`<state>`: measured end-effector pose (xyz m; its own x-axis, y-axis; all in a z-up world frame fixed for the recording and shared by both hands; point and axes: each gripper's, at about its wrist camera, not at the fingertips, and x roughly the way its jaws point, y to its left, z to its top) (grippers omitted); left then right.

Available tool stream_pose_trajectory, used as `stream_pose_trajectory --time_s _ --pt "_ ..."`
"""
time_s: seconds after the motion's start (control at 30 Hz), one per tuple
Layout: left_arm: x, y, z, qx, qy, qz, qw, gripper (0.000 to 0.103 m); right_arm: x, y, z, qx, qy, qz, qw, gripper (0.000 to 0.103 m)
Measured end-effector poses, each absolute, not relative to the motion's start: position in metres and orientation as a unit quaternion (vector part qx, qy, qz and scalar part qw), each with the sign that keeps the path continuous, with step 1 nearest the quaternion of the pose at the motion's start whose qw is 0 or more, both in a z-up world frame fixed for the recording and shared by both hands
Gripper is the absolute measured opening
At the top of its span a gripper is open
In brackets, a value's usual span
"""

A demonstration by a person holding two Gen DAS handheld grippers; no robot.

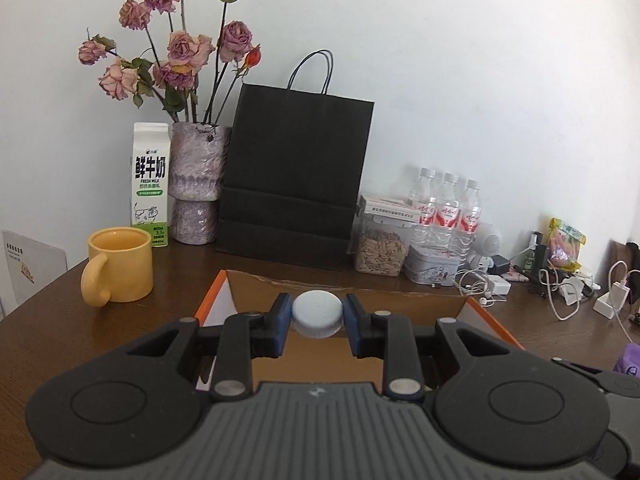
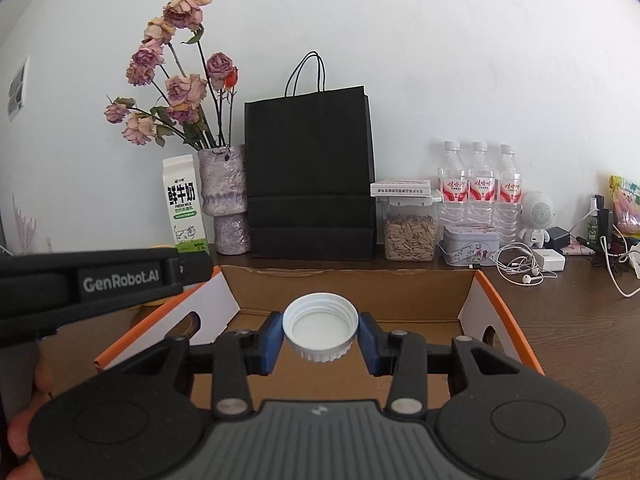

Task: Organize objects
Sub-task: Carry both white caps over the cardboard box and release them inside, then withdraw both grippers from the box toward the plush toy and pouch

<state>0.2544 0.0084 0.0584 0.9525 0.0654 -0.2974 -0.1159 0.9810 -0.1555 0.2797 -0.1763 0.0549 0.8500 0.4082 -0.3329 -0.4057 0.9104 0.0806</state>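
2 hand-held grippers are showing, each one clamping a bottle cap over an open cardboard box [image 2: 348, 286] with orange edges that is sitting on the dark wooden counter [image 1: 120, 320]. Left hand-held gripper [image 1: 317, 316] is pinching a pale blue-white cap [image 1: 317, 314] between its blue pads, closed top facing the camera, the cap hanging above the box interior near the far wall. Right hand-held gripper [image 2: 320, 330] is squeezing a white ribbed cap [image 2: 320, 326] on both sides, hollow side facing up, likewise over the box interior. In the right wrist view the body of the left hand-held gripper is lying across the left side, marked GenRobot.AI, with fingers of a hand [image 2: 24, 420] showing at the lower left edge. Behind the box, along the white wall, 1 black paper bag [image 1: 298, 176] is standing upright. Left of it a mottled purple vase [image 1: 198, 184] is holding dried roses [image 1: 180, 48], with a milk carton [image 1: 151, 184] just beside the vase and a yellow mug [image 1: 120, 264] in front of the carton, handle turned toward the camera. Right of the bag a clear container of seeds [image 2: 410, 232] is standing with a flat white box on its lid, a small tin [image 2: 470, 246] beside it, and 3 water bottles [image 2: 480, 192] in a row behind. Further right, white earphones [image 2: 520, 270], chargers and cables are lying tangled on the counter.
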Motion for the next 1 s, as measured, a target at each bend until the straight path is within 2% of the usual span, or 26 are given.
stream_pose_trajectory --time_s 0.3,0.4,0.43,0.47,0.5,0.57,0.77,1.0 --pt "0.2618 0.0119 0.0483 -0.087 0.169 0.048 0.981 0.031 0.286 -0.1798 0.046 0.008 0.189 0.215 0.958 0.04" --pt "0.2616 0.0127 0.0478 -0.09 0.172 0.051 0.98 0.047 0.286 -0.1813 0.0459 0.01 0.19 0.212 0.959 0.044" --pt "0.2611 0.0131 0.048 -0.091 0.171 0.052 0.98 0.059 0.2859 -0.1815 0.0457 0.011 0.191 0.212 0.959 0.053" --pt "0.2604 0.0132 0.0484 -0.091 0.169 0.055 0.98 0.077 0.2858 -0.1814 0.0455 0.011 0.19 0.212 0.959 0.064" --pt "0.2594 0.0133 0.0486 -0.09 0.167 0.059 0.98 0.085 0.2855 -0.1815 0.0457 0.011 0.189 0.211 0.959 0.069" --pt "0.2571 0.0128 0.0495 -0.087 0.161 0.068 0.981 0.101 0.2836 -0.1822 0.0469 0.011 0.182 0.209 0.961 0.086" --pt "0.2571 0.0133 0.0496 -0.089 0.162 0.071 0.98 0.103 0.2834 -0.1843 0.0477 0.016 0.179 0.211 0.961 0.101" --pt "0.2571 0.0144 0.0487 -0.09 0.165 0.07 0.98 0.103 0.2802 -0.1856 0.0475 0.02 0.172 0.214 0.961 0.103"
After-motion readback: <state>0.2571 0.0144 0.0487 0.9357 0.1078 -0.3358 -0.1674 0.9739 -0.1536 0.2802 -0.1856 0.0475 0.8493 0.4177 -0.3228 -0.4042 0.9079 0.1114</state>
